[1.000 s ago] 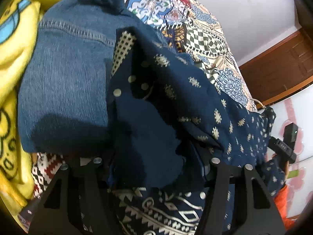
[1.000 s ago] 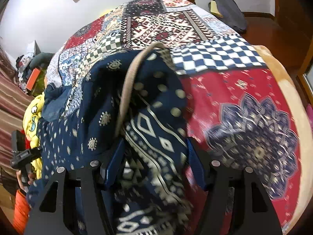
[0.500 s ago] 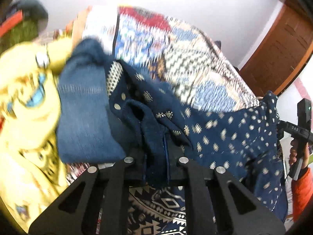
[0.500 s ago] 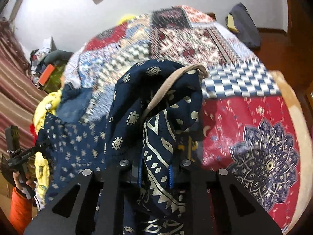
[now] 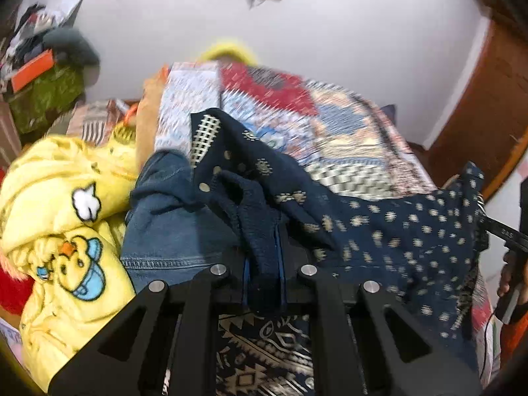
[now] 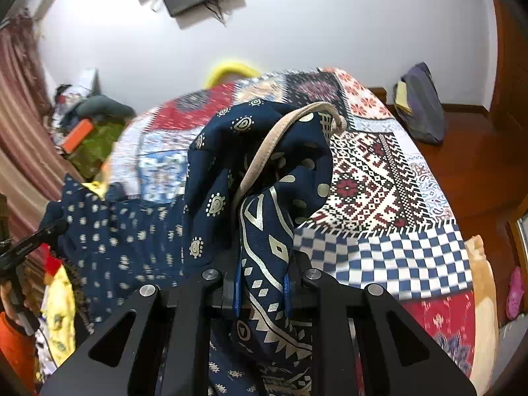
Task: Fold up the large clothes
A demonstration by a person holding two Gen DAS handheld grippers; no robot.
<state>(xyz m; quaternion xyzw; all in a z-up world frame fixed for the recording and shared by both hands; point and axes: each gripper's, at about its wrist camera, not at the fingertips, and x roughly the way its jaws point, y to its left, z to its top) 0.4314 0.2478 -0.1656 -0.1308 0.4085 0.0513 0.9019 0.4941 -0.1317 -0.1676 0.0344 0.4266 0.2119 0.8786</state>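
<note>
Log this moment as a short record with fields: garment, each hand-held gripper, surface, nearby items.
garment: navy patterned garment, bunched, stretched between both grippers
left hand-held gripper: shut on a fold of the garment
right hand-held gripper: shut on a fold beside a beige strap
surface: patchwork bedspread
nearby items: denim piece; yellow duck-print fabric
fold progress: none visible yet

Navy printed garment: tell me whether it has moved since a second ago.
Yes. The navy printed garment, clamped by the right gripper and left gripper, has risen off the patchwork bedspread and now hangs bunched above it.
</note>
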